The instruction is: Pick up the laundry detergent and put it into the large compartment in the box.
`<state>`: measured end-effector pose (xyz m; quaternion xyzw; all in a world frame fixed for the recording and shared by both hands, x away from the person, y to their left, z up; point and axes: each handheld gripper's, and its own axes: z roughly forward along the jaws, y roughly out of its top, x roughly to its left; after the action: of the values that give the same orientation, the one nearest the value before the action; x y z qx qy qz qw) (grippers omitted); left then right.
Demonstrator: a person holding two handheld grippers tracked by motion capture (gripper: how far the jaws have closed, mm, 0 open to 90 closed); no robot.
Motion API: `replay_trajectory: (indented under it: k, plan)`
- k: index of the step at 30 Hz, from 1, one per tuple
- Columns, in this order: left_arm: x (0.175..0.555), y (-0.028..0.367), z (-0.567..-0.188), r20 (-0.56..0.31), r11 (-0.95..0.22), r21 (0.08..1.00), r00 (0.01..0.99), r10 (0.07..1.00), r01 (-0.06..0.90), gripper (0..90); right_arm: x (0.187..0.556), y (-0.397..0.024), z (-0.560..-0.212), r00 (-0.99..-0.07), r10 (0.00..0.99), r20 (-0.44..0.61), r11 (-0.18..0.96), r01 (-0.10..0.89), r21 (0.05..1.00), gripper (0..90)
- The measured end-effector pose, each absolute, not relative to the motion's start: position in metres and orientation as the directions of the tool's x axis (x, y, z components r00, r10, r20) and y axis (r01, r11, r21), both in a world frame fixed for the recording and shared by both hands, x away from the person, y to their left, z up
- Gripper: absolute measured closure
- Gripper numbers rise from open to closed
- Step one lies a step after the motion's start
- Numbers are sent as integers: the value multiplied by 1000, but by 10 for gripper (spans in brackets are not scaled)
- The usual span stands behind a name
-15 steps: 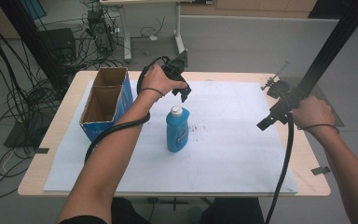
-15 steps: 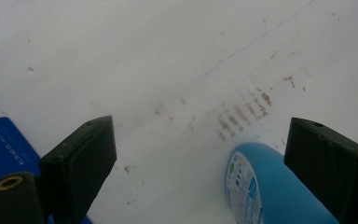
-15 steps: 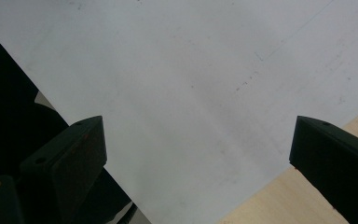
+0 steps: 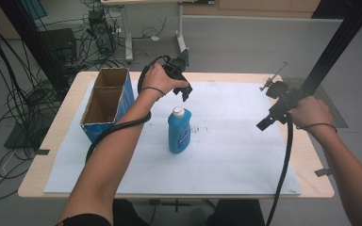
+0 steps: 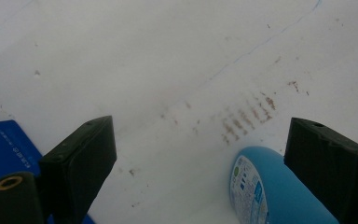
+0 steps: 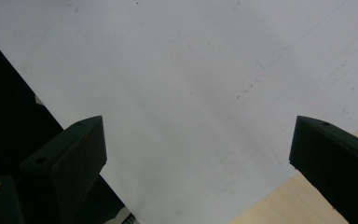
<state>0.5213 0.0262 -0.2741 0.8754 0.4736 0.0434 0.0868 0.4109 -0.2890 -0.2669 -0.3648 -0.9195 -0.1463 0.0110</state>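
Note:
A blue bottle [image 4: 179, 134] with a white cap stands upright on the white paper near the middle of the table. My left gripper [image 4: 185, 92] hovers just above and behind the cap, pointing down, open and holding nothing. In the left gripper view its jaws [image 5: 200, 158] stand wide apart, and the bottle [image 5: 265, 191] lies low on the right, next to the right jaw and not touched by either jaw. My right gripper [image 4: 263, 124] hangs over the paper's right part, well away from the bottle. In the right gripper view it [image 6: 198, 154] is open over bare paper.
A blue cardboard box [image 4: 107, 101] with two open compartments stands at the left of the paper [image 4: 226, 155]; its blue wall [image 5: 7, 144] appears low left in the left gripper view. The wooden table edge [image 6: 279, 210] lies beneath my right gripper. A black frame post [image 4: 339, 42] rises at the right.

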Motion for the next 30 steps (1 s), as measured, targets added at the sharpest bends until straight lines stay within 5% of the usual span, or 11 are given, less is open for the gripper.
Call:
replay_trajectory:
  k: [30]
  plan:
    - [488,24,-219,1,-568,263,588,809,780,94,416,-280,-273,-749,647,142,710,660,243,36]
